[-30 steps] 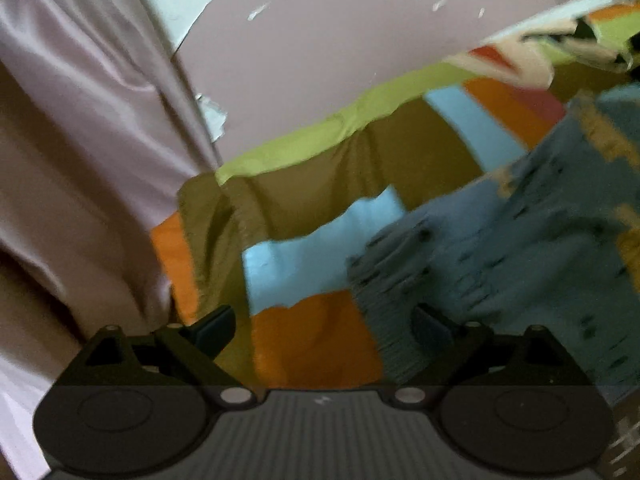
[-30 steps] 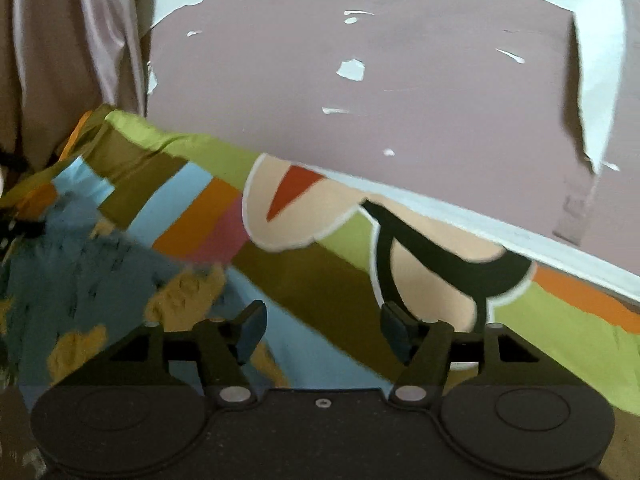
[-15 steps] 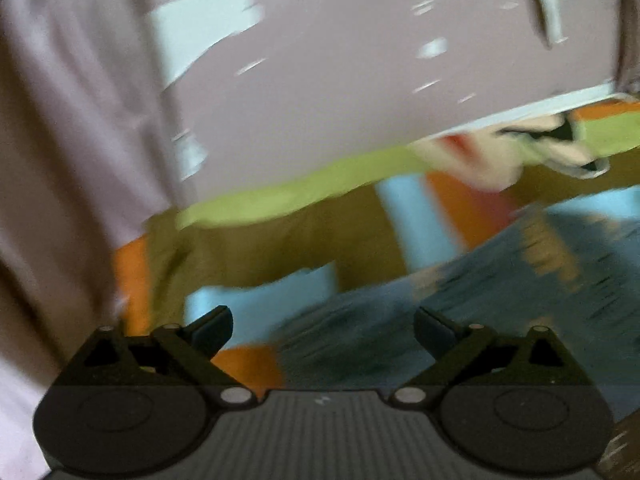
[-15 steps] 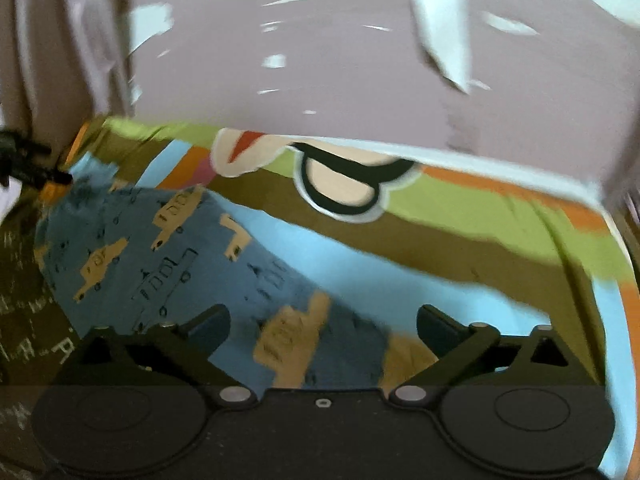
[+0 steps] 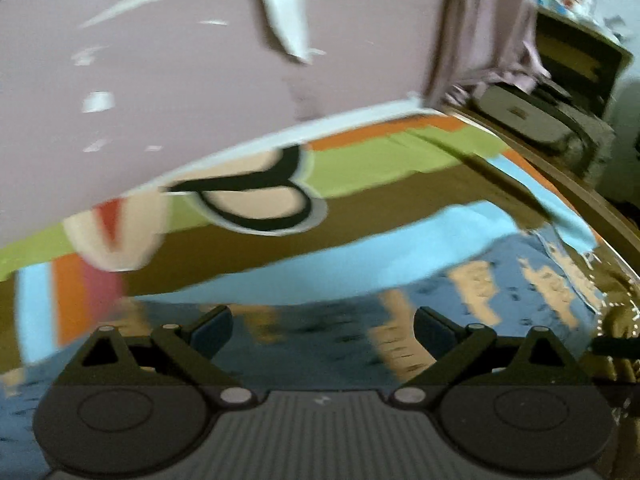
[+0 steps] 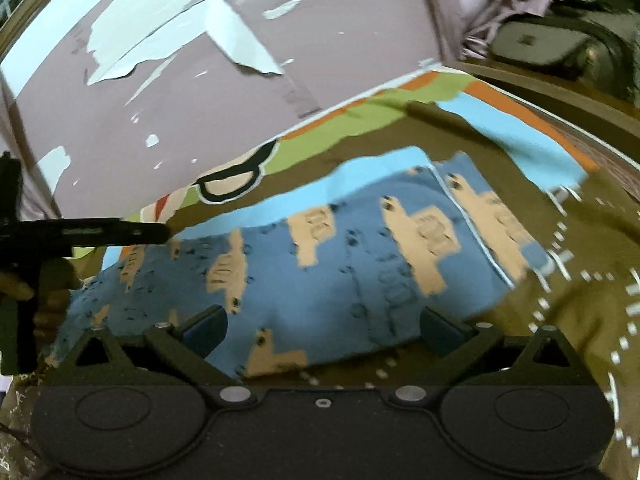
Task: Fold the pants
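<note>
The pants (image 6: 328, 268) are blue with tan vehicle prints and lie spread on a colourful bedsheet (image 6: 372, 152). They also show blurred in the left wrist view (image 5: 460, 300). My left gripper (image 5: 322, 330) is open and empty just above the blue cloth. My right gripper (image 6: 322, 330) is open and empty over the near edge of the pants. The left gripper's body (image 6: 84, 232) shows at the left edge of the right wrist view, beside the pants' left end.
A mauve wall with peeling paint (image 6: 200, 80) runs behind the bed. A curtain (image 5: 480, 32) hangs at the far corner. A dark bag (image 5: 532, 116) sits on a wooden frame at the far right. An olive blanket with white print (image 6: 580, 280) lies right of the pants.
Both views have swung to the right along the bed. The right gripper's jaws have widened. The pants now lie under both grippers instead of off to one side.
</note>
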The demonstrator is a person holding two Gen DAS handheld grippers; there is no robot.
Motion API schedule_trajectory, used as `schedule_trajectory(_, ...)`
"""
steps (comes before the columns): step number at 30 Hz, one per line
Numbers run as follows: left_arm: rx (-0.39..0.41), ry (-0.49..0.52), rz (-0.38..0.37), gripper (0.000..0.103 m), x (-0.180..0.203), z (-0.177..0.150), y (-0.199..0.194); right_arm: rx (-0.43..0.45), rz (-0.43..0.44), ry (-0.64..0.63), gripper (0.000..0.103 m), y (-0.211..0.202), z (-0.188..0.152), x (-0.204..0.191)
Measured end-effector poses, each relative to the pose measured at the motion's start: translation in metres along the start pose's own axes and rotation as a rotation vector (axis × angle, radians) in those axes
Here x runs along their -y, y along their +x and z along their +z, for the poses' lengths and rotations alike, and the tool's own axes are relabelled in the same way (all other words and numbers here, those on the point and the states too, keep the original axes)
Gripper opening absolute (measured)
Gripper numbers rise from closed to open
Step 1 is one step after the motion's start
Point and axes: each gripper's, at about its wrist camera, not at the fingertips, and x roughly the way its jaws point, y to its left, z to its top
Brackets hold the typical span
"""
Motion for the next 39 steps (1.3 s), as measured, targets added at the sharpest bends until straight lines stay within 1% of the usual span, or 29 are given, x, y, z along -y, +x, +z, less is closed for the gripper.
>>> schedule_trajectory(4,-0.025,0.034,-0.031,0.1,0.038,0.001,0.029,0.004,-0.015,0.043,0.102,-0.002,-0.002,0.019)
schedule_trajectory(6,-0.047,0.049,-0.031,0.1,0.048,0.001,0.043,0.008,-0.028,0.064,0.102,-0.004,-0.002,0.031)
schedule_trajectory(8,-0.065,0.061,-0.016,0.1,0.054,0.0,0.053,0.017,-0.037,0.096,0.102,-0.005,-0.002,0.045)
schedule_trajectory(10,-0.083,0.059,-0.002,0.1,0.053,-0.003,0.061,0.02,-0.042,0.132,0.102,-0.003,-0.001,0.058)
schedule_trajectory(12,-0.083,0.066,0.008,0.1,0.051,-0.008,0.065,0.038,-0.01,0.157,0.102,-0.001,0.002,0.069)
schedule_trajectory(17,-0.078,0.084,0.007,0.102,0.05,-0.007,0.066,0.092,0.033,0.158,0.102,0.011,0.012,0.081)
schedule_trajectory(20,-0.088,0.04,0.001,0.102,0.048,0.0,0.065,0.128,0.059,0.192,0.102,0.015,0.016,0.088)
schedule_trajectory(22,-0.08,-0.001,-0.023,0.102,0.046,0.007,0.062,0.149,0.076,0.226,0.1,0.014,0.015,0.093)
schedule_trajectory(24,-0.063,-0.038,-0.06,0.102,0.046,0.015,0.059,0.166,0.078,0.252,0.096,0.013,0.013,0.097)
schedule_trajectory(26,-0.047,-0.069,-0.103,0.102,0.05,0.022,0.058,0.178,0.067,0.277,0.085,0.01,0.012,0.101)
schedule_trajectory(27,-0.04,-0.075,-0.124,0.102,0.052,0.025,0.057,0.18,0.058,0.289,0.081,0.01,0.012,0.102)
schedule_trajectory(28,-0.032,-0.078,-0.149,0.102,0.056,0.029,0.057,0.184,0.046,0.3,0.073,0.009,0.011,0.104)
schedule_trajectory(29,-0.028,-0.076,-0.165,0.102,0.06,0.032,0.057,0.185,0.035,0.306,0.063,0.008,0.011,0.105)
schedule_trajectory(30,-0.025,-0.071,-0.181,0.102,0.064,0.035,0.058,0.183,0.019,0.308,0.057,0.008,0.011,0.106)
schedule_trajectory(31,-0.024,-0.067,-0.197,0.102,0.069,0.037,0.058,0.181,-0.001,0.304,0.046,0.008,0.011,0.106)
schedule_trajectory(32,-0.025,-0.063,-0.218,0.101,0.073,0.04,0.059,0.179,-0.02,0.298,0.037,0.008,0.011,0.107)
schedule_trajectory(33,-0.027,-0.061,-0.231,0.101,0.076,0.043,0.06,0.176,-0.039,0.288,0.033,0.008,0.012,0.106)
schedule_trajectory(34,-0.033,-0.062,-0.246,0.101,0.08,0.046,0.06,0.174,-0.059,0.269,0.027,0.009,0.012,0.105)
schedule_trajectory(35,-0.042,-0.065,-0.259,0.1,0.083,0.048,0.061,0.175,-0.078,0.244,0.022,0.008,0.012,0.103)
schedule_trajectory(37,-0.07,-0.084,-0.286,0.1,0.088,0.052,0.063,0.178,-0.114,0.164,0.019,0.008,0.012,0.093)
schedule_trajectory(39,-0.105,-0.116,-0.308,0.1,0.092,0.056,0.066,0.186,-0.154,0.05,0.017,0.008,0.013,0.078)
